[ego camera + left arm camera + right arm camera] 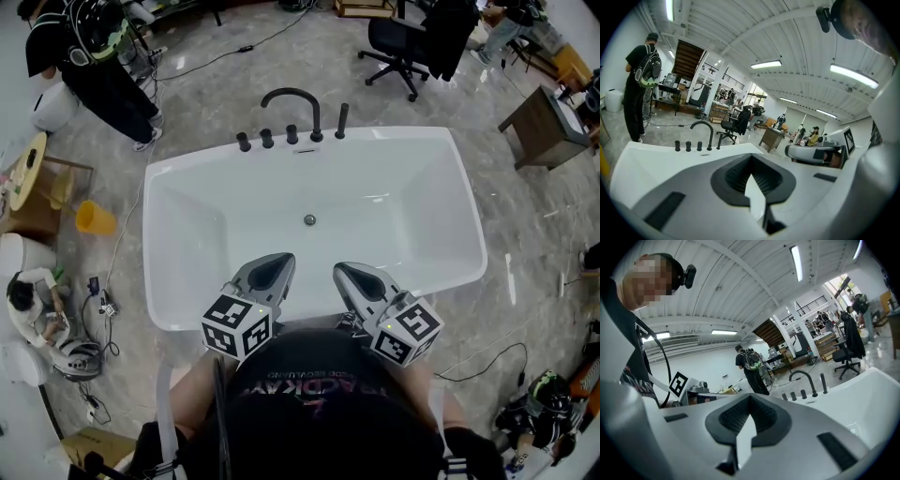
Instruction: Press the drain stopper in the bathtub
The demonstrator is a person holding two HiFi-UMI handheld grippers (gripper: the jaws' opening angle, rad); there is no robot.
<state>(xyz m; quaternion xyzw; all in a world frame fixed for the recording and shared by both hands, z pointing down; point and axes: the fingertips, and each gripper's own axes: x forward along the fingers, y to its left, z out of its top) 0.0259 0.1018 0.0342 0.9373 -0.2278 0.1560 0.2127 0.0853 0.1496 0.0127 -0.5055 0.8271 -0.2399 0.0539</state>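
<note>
Head view looks steeply down on a white bathtub (394, 142) standing on a grey marble-patterned floor (525, 225). The drain stopper (309, 220) is a small round metal disc on the tub floor, near the middle and somewhat toward the far wall. On the far rim stands a black arched faucet (316, 117) with a row of black knobs (267, 139) beside it.

Both tools hang over the near rim, close to the person's body and well apart from the stopper. The left gripper (269, 272) and the right gripper (358, 278) point toward the tub side by side, each with its marker cube at the back.

Left gripper view shows its two ribbed dark pads meeting at the tips — jaws together, nothing held between them. Right gripper view shows the same: the pads meet at the tips with nothing clamped, and the white tub wall and faucet lie beyond.

Around the tub, a person in black clothes with a backpack (89, 56) stands at the far left, a black office chair (398, 47) sits behind the faucet side, and a yellow cup-shaped object (94, 217) lies on the floor left of the tub.
</note>
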